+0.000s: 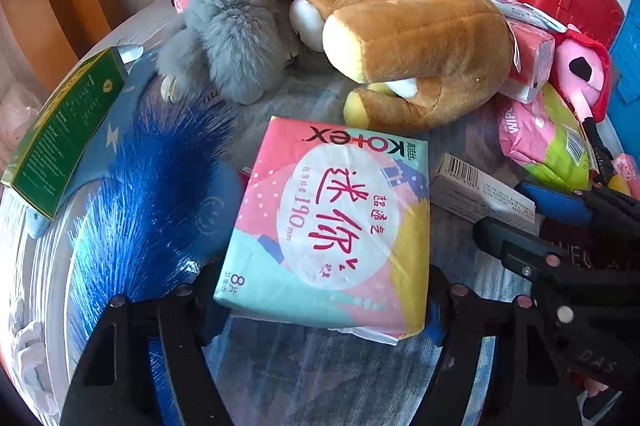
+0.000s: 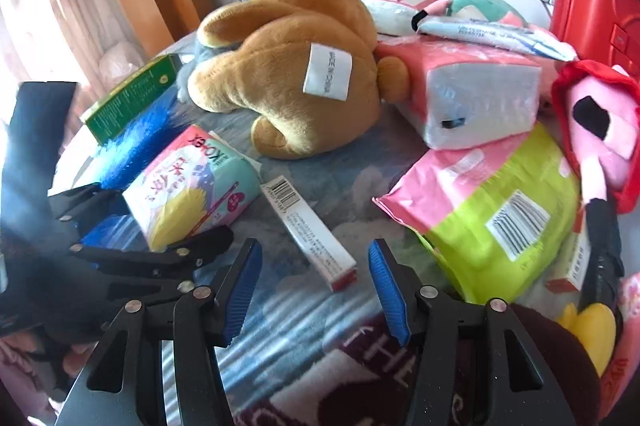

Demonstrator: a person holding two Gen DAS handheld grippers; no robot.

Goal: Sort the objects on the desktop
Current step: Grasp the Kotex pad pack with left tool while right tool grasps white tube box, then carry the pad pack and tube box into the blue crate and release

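1. The pink, teal and yellow soft-wrapped Kotex pad packet (image 1: 332, 222) lies flat on the blue patterned cloth, printed face up, beside blue bristles.
2. The slim white cardboard box with a barcode (image 2: 308, 228) lies flat just beside that packet.
3. The brown plush bear (image 2: 292, 66) lies slumped behind both.

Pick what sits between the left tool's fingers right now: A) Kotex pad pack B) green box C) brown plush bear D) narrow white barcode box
A: in the left wrist view the Kotex pad pack fills the gap of the left tool, while the brown plush bear, green box and narrow white barcode box lie clear of it.
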